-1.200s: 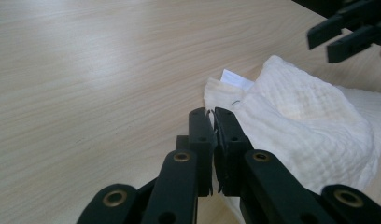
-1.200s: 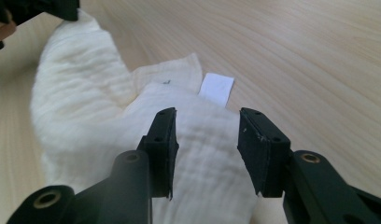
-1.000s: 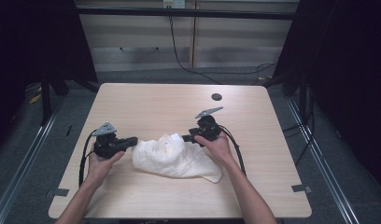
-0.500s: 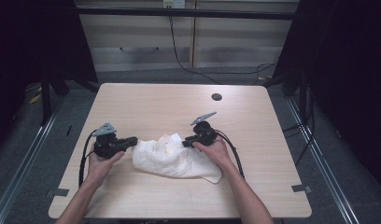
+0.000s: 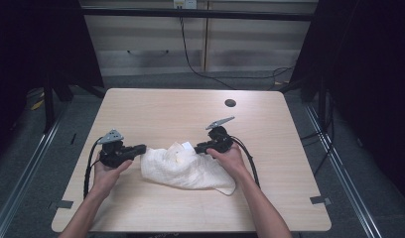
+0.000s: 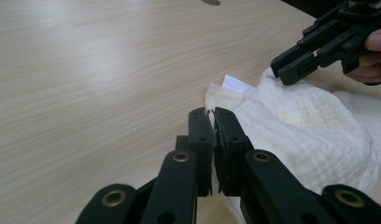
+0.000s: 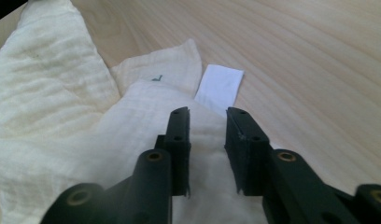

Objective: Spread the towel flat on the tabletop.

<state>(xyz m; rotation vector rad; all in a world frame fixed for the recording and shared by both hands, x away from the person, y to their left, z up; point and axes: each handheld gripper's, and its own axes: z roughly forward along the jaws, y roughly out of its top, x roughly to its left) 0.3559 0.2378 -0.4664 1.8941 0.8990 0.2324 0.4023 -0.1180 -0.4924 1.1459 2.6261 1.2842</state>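
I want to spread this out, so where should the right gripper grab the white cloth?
Probably the far corner of the white cloth beside its label. It lies flat and free just ahead of the right gripper, so come in low from the near side.

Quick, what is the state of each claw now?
Left claw: shut on the cloth.
Right claw: open over the cloth, holding nothing; jaws have just been opening.

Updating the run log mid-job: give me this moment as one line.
left tool: shut on cloth edge | right tool: open over cloth, jaws just opening, nothing gripped | white tag: flat beside cloth | table
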